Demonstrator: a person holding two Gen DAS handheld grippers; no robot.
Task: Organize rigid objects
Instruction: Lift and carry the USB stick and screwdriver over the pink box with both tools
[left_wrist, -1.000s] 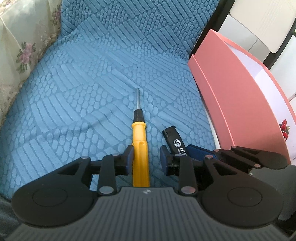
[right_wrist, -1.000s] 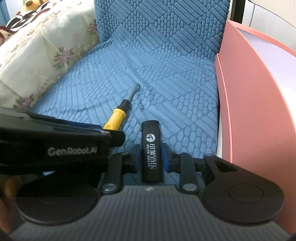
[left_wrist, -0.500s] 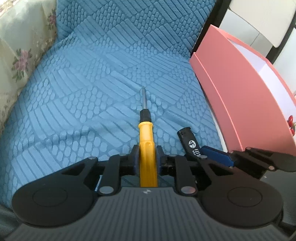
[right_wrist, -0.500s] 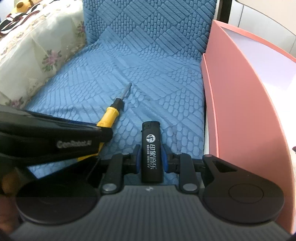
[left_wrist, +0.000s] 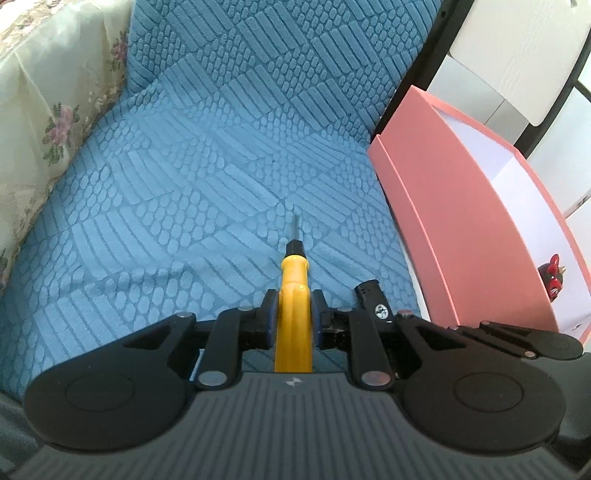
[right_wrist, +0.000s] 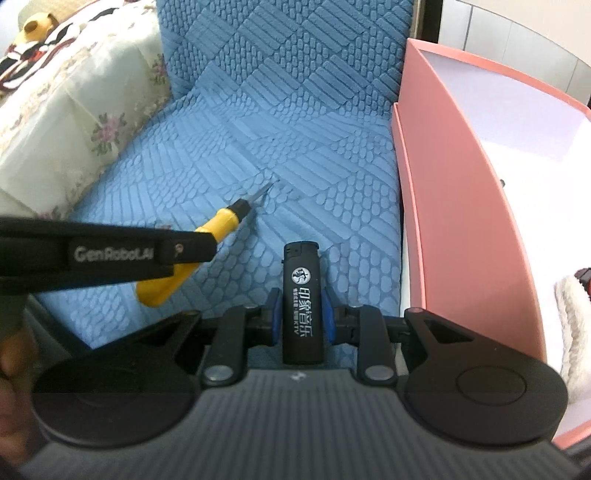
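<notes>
Clamping shut now, left tongs (left_wrist: 293, 314) have just closed on the yellow screwdriver (left_wrist: 293, 295) mid-cushion; right tongs (right_wrist: 300, 314) grip the black lighter (right_wrist: 302, 295) near the pink box (right_wrist: 461, 221) edge, both ready for lifting.

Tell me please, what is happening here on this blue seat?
A person is tidying small things with a gripper in each hand. The left gripper is shut on the yellow handle of a screwdriver, whose tip points away over the blue cushion. The right gripper is shut on a black lighter. A pink box stands open just to the right of the cushion. Neither thing is in the box yet.
</notes>
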